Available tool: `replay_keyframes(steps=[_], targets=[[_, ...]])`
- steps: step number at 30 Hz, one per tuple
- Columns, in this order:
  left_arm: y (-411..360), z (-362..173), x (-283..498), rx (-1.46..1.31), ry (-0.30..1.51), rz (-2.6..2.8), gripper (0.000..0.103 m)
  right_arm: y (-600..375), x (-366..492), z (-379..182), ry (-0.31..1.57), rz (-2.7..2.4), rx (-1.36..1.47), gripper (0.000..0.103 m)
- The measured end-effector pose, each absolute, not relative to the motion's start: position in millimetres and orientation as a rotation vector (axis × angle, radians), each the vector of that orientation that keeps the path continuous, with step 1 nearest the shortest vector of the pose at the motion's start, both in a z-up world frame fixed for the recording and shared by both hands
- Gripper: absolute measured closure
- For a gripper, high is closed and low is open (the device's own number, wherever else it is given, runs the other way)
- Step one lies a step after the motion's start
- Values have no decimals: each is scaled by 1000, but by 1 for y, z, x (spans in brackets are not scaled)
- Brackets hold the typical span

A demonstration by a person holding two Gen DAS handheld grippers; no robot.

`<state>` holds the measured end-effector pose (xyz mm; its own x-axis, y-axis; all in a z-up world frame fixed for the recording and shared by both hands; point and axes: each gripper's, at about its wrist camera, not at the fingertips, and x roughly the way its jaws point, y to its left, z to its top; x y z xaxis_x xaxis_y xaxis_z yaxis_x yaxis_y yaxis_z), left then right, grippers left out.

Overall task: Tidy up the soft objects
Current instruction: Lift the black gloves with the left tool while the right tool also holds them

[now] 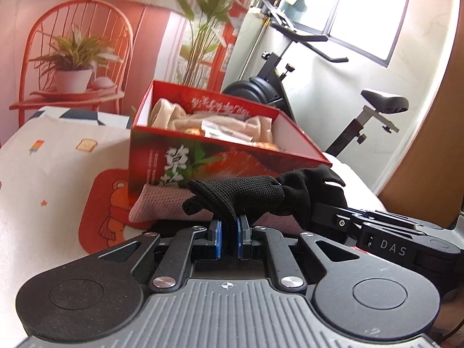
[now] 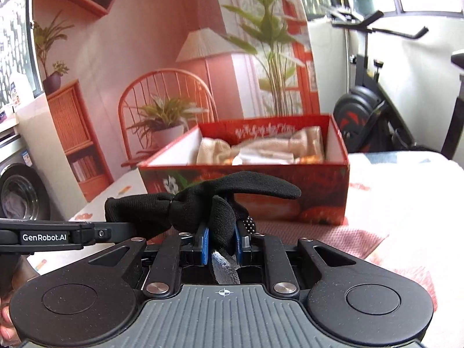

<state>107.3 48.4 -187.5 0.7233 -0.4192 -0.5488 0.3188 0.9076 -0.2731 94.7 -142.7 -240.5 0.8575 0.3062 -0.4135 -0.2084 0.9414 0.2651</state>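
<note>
Black glove [image 1: 246, 194] hangs stretched between both tools, just in front of the red box [image 1: 203, 156]. Left tool [image 1: 229, 232] is clamped nearly closed on one end; right tool [image 2: 221, 240] pinches the other, a grey cuff trailing behind its pads. Box top is open, beige cloth [image 1: 185, 119] inside, near rim clear. Pink towel [image 1: 162, 206] lies against the box's base on the printed bedsheet [image 1: 52, 174].

left tongs [image 1: 229, 233]: clamped | right tongs [image 2: 221, 242]: clamped, side by side
</note>
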Motion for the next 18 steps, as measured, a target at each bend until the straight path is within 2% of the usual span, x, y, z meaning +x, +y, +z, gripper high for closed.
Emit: replay_keyframes(steps=[18], targets=[[41,-156,125,-154,546,-454,92,-158,103,-202,373,264,184,87]])
